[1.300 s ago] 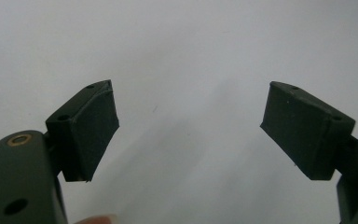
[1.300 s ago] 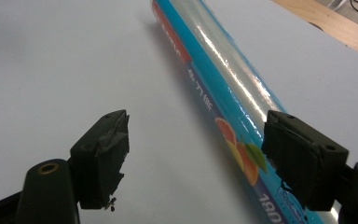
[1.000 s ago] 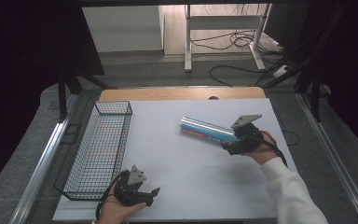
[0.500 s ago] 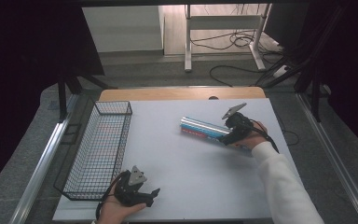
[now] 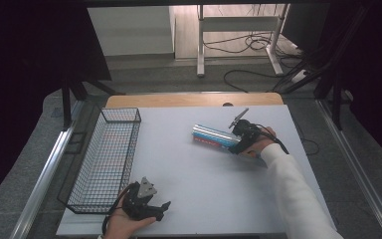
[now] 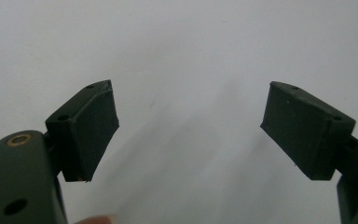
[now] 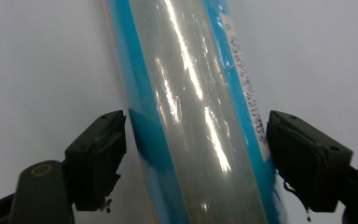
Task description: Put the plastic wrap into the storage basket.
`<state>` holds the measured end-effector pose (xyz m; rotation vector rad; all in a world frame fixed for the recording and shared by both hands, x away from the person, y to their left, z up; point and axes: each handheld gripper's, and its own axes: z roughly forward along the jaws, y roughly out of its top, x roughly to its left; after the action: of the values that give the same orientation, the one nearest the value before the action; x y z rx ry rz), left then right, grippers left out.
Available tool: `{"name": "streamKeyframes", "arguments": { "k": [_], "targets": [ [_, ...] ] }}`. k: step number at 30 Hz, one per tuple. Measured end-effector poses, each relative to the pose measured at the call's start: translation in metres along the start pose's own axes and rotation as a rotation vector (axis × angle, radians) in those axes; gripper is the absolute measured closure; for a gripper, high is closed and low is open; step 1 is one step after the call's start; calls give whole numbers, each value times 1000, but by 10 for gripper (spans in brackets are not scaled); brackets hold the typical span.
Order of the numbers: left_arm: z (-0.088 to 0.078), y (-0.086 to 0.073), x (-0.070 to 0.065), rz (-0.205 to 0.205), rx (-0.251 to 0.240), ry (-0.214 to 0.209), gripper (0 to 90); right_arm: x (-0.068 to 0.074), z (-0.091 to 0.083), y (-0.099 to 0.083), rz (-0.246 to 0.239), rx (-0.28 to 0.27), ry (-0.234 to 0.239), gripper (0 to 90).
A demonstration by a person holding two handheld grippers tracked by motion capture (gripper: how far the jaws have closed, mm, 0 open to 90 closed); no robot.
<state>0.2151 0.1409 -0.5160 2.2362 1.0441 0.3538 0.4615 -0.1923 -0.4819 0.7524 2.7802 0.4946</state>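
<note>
White counter [image 5: 204, 199]. Right tongs [image 5: 233, 145] at 2 o'clock, open, jaws straddling blue tube [image 5: 213, 134]. Left tongs [image 5: 163, 209] at 7 o'clock, open, empty. Wire basket [image 5: 107, 157] at 9 o'clock.

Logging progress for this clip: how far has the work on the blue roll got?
Done: the right claw has reached the blue roll and straddles it, jaws open on either side. In hand: the grasp, not yet closed. Left: lifting it; the wire basket appears empty and may be its destination. The left claw rests open near the table's front edge.
</note>
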Motion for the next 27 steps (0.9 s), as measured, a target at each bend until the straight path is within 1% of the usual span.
{"name": "streamKeyframes", "arguments": {
  "k": [1,2,3,4,8,11,14,15,16,17,18,19,20,22,23,24,25,26,27],
  "targets": [
    [0,0,0,1,2,-1,178,0,3,0,-7,12,-4,238],
    [0,0,0,1,2,-1,177,0,3,0,-7,12,-4,238],
    [0,0,0,1,2,-1,177,-1,8,0,-28,35,-10,259],
    [0,0,0,1,2,-1,177,-1,9,0,-26,40,-3,264],
    [0,0,0,0,3,-1,176,-2,9,2,-45,50,4,277],
    [0,0,0,-1,4,-2,176,0,8,6,-83,76,-7,288],
    [0,0,0,-2,2,-3,176,1,8,7,-85,78,-15,294],
    [0,0,1,-4,1,-3,176,1,7,7,-76,77,-32,303],
    [0,0,1,-4,1,-3,176,1,7,7,-76,77,-32,303],
    [0,0,1,-6,0,-3,176,1,6,7,-63,77,-35,309],
    [0,0,1,-7,-1,-4,176,1,5,7,-43,73,-26,316],
    [-1,0,1,-7,0,-3,176,-1,2,7,-9,62,-9,326],
    [-1,0,1,-7,0,-3,176,-1,0,7,8,60,-7,327],
    [0,0,1,-7,0,-4,176,-1,-3,7,13,58,-7,327],
    [0,0,1,-6,0,-4,176,0,-8,8,16,58,-9,328],
    [0,0,1,-6,0,-4,176,0,-8,8,16,58,-9,328],
    [0,0,1,-1,1,-4,176,1,-13,7,29,55,-6,329],
    [0,0,1,-1,1,-4,176,1,-13,7,29,55,-6,329],
    [0,1,1,0,1,-3,176,3,-18,7,40,52,6,329]
  ]
}}
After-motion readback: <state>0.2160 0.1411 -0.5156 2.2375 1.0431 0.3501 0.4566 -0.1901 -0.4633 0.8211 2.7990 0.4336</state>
